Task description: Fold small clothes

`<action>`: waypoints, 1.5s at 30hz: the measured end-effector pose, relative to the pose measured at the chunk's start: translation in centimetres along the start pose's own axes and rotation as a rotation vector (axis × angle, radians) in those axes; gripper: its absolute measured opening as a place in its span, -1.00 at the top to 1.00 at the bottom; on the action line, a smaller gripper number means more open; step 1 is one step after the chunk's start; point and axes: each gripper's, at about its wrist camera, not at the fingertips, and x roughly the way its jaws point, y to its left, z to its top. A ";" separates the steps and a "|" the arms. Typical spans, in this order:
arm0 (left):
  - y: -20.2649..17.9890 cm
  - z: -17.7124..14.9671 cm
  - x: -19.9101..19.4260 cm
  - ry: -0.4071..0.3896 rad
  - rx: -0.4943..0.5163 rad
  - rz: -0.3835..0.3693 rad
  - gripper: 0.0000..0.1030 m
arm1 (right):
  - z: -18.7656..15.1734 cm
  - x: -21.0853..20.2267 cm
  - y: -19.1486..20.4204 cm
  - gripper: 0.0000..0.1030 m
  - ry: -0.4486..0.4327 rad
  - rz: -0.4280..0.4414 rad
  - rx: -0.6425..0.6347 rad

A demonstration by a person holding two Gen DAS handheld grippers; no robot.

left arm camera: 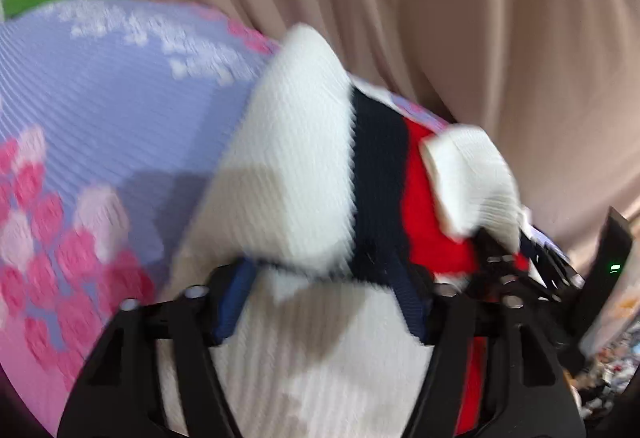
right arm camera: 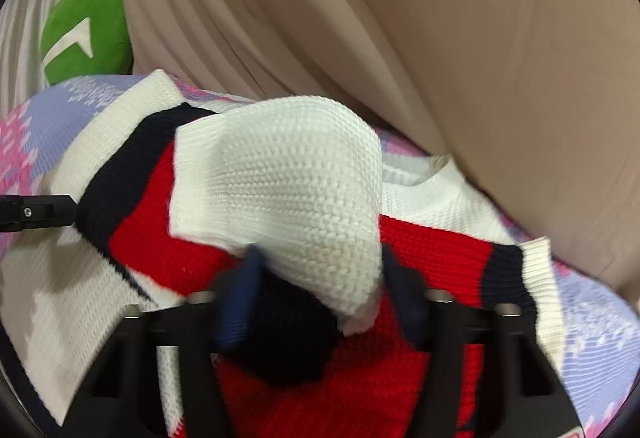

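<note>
The sweater (right arm camera: 280, 198), knitted in white, navy and red, lies spread on a lilac bed cover (left arm camera: 120, 110) with pink flowers. A white sleeve (right arm camera: 288, 182) is lifted over its red middle, and the right claw (right arm camera: 320, 302) is clamped on that sleeve's lower end. The left claw (left arm camera: 320, 302) sits low on the sweater's white part, its blue-padded fingers (left arm camera: 234, 302) apart with knit bunched between them; whether they actually pinch it I cannot tell. In the left view the right claw (left arm camera: 516, 266) appears at the sweater's far side under the folded white cuff. A beige curtain (right arm camera: 440, 38) hangs close behind the sweater. A green cushion (right arm camera: 88, 34) lies beyond the sweater's left corner. Bare cover shows left and right of the sweater.
</note>
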 end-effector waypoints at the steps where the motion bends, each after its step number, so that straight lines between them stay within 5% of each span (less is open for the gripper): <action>1: 0.0 0.2 0.0 -0.019 0.000 0.038 0.36 | 0.2 -0.9 -1.2 0.75 -0.032 0.047 0.072; 4: 0.7 0.3 -0.6 -0.059 -0.019 0.072 0.49 | -1.5 -4.7 -8.1 0.75 -0.138 0.294 0.415; 6: 1.0 -0.3 -0.4 -0.050 -0.011 0.053 0.48 | -4.1 -4.0 -11.9 0.67 -0.106 0.397 0.597; 8: 1.1 -1.0 -0.1 -0.044 0.008 0.084 0.47 | -6.7 -1.6 -13.8 0.53 0.021 0.319 0.641; 11: 0.1 -1.8 0.1 -0.075 0.040 0.108 0.47 | -8.8 -2.6 -15.8 0.47 -0.025 0.399 0.720; 16: 0.8 -2.5 -1.2 -0.080 0.011 0.074 0.44 | -8.0 -7.9 -15.9 -0.28 -0.141 0.259 0.613; 21: 1.3 -1.1 -1.2 -0.091 -0.027 0.047 0.40 | -7.6 -4.9 -17.4 -0.29 -0.091 0.247 0.684; 23: 1.2 -0.6 -0.6 -0.074 -0.030 0.060 0.40 | -7.7 -2.8 -18.1 -0.11 -0.040 0.203 0.725; 25: 1.3 -0.4 -0.2 -0.064 -0.056 0.076 0.52 | -6.2 -2.7 -17.6 0.86 -0.028 0.123 0.681; 26: 1.1 -0.2 -0.6 -0.077 -0.061 0.080 0.76 | -4.9 -4.1 -17.1 0.85 -0.071 0.146 0.653; 29: 0.4 0.2 -3.1 -0.175 -0.048 0.073 0.81 | -2.4 -11.3 -15.5 0.86 -0.354 0.291 0.544; 31: 0.1 0.2 -4.6 -0.231 -0.039 0.086 0.81 | -2.7 -13.5 -16.0 0.88 -0.454 0.355 0.536; 33: -0.2 0.0 -4.0 -0.205 -0.014 0.107 0.81 | -3.8 -10.2 -17.5 0.88 -0.328 0.278 0.586; 36: -0.3 -0.8 -1.2 -0.122 0.020 0.152 0.81 | -6.7 -1.9 -18.7 0.89 0.002 0.066 0.609; 41: -0.7 -2.0 -0.9 -0.147 0.047 0.201 0.81 | -6.6 -7.1 -18.0 0.89 -0.221 0.202 0.609; 42: -0.7 -2.2 -1.0 -0.153 0.047 0.204 0.81 | -6.7 -6.3 -17.9 0.89 -0.196 0.163 0.590; 44: -1.0 -2.6 -1.1 -0.159 0.052 0.210 0.80 | -7.7 -1.9 -18.3 0.88 -0.010 0.080 0.569; 45: -1.0 -2.9 -1.1 -0.162 0.055 0.212 0.80 | -7.9 -2.3 -18.8 0.91 -0.058 0.118 0.596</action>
